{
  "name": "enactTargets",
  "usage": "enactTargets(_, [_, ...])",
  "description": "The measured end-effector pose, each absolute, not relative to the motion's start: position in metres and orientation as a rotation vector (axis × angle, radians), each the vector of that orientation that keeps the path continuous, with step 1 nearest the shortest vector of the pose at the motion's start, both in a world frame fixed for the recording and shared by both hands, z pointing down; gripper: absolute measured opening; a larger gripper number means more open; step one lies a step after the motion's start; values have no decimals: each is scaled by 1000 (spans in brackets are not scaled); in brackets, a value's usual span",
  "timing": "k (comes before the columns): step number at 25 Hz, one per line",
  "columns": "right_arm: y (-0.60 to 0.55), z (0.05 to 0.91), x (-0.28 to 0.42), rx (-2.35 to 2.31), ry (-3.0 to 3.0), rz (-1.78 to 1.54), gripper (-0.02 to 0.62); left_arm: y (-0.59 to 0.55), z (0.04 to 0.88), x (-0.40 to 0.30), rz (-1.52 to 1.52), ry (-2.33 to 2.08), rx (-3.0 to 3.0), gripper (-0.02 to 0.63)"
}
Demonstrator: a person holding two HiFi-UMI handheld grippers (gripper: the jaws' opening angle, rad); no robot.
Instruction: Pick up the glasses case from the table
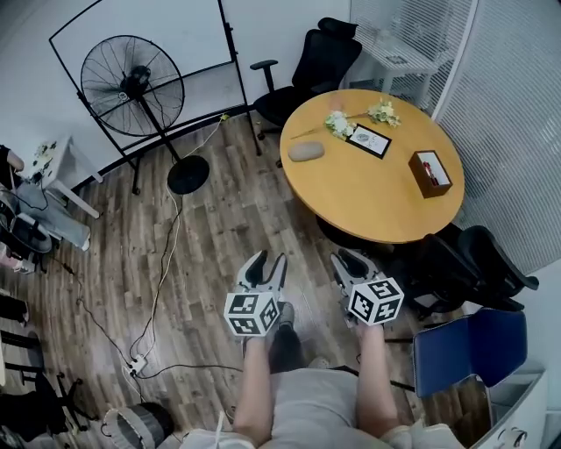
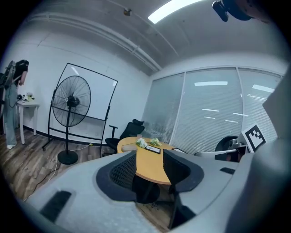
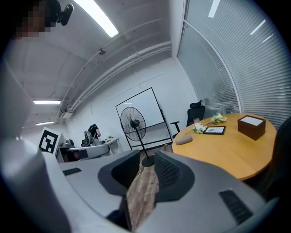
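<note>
The left gripper's (image 1: 266, 263) jaws stand well apart with nothing between them. The right gripper (image 1: 351, 261) shows only a narrow gap, also empty. Both hang over the wooden floor (image 1: 215, 237), well apart from the glasses case (image 1: 306, 151) (grey, oval), which lies by the round table's (image 1: 377, 197) edge near the flowers (image 1: 340, 124). In the left gripper view the case is small and hard to make out.

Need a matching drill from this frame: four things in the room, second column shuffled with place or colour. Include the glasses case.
Things:
1. glasses case
2. wooden box
3. standing fan
4. framed card

Place or colour:
A. off the table, in front of the whiteboard
B. brown, on the table's right side in the head view
C. black border, next to the white flowers
D. grey-beige oval, at the table's left edge in the head view

Pairs: 1-D, 2-B, 3-A, 4-C
</note>
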State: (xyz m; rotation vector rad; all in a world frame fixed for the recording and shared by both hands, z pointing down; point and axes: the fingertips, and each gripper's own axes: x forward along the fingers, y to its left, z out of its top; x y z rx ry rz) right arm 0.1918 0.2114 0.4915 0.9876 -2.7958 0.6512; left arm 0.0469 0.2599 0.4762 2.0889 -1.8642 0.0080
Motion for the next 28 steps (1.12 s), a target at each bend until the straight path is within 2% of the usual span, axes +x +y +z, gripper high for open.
enactTargets(12, [140,503,186,1012,-2746,711,150,172,478,39,-7,-1779,2136,181])
enactTargets(28, [36,499,149,1125,-2740,801,164,48,464,2,-10,-1651,2254,190])
